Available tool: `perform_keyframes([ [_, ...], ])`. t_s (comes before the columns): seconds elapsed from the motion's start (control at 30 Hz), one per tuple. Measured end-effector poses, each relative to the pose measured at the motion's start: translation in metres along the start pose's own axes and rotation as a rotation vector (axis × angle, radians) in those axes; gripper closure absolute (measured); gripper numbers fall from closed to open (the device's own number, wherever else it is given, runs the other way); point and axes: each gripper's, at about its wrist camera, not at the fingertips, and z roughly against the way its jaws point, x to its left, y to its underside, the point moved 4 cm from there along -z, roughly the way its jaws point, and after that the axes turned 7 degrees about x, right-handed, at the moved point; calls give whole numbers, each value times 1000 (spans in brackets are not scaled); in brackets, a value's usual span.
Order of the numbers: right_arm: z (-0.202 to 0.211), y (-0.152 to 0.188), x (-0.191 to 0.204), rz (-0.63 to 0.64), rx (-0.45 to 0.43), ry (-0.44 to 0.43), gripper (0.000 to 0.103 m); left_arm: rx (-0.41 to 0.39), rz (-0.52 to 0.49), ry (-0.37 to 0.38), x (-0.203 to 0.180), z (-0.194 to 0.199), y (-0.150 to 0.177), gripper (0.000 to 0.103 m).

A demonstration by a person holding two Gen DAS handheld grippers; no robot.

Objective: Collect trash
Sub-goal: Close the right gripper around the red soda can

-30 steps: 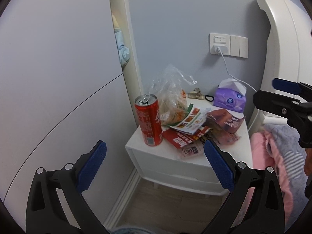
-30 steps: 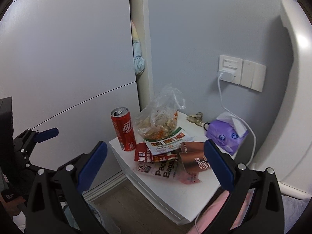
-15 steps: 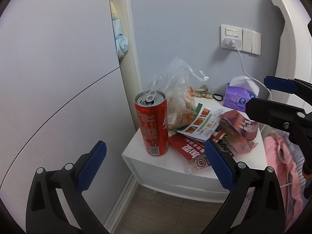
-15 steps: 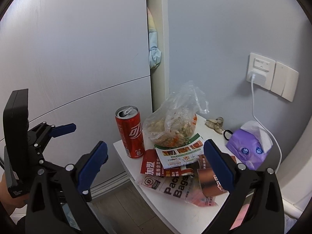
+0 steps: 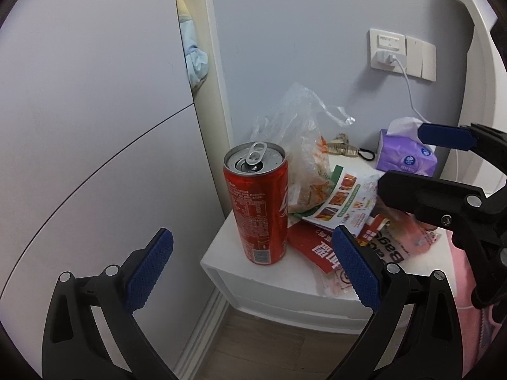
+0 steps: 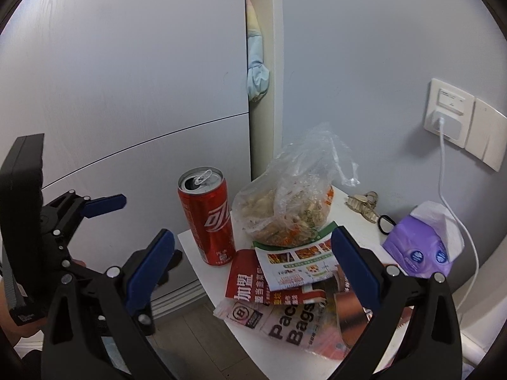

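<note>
An opened red soda can (image 5: 258,204) (image 6: 207,217) stands upright at the left corner of the white nightstand (image 5: 234,280) (image 6: 198,255). Beside it a clear plastic bag of food scraps (image 5: 305,158) (image 6: 290,202) rests on a printed flyer (image 5: 343,198) (image 6: 298,261) and several flat wrappers (image 6: 288,318). My left gripper (image 5: 252,270) is open, short of the can, which lies between its blue pads in view. My right gripper (image 6: 250,267) hangs open above the flyer and wrappers, empty.
A purple tissue pack (image 5: 407,153) (image 6: 423,247), keys (image 6: 362,204) and a black hair tie lie at the back. A white charger cable (image 6: 451,202) drops from the wall socket (image 5: 386,49). A grey wardrobe door (image 5: 95,126) stands left, pink bedding (image 5: 469,310) right, wooden floor below.
Both grippers have moved closer to the nightstand; the can and trash pile loom larger. Both stay open and nothing has been grasped.
</note>
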Motion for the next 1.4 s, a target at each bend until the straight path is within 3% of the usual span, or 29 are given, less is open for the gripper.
perform_keyframes([
  [0.27,-40,-10,11,33,17,-58,7,-35,-52,35,0,-33,-2,6],
  [0.67,-86,-23,24,62,47,-121,7,-66,-40,104,13,-61,-9,6],
  [1.17,-110,-25,24,86,53,-121,7,-98,-22,144,12,-72,-12,9],
  [1.3,-111,-25,25,97,44,-146,26,-109,-15,143,12,-74,-14,10],
  [1.4,-113,-26,28,114,36,-141,27,-114,-9,148,13,-75,-15,11],
])
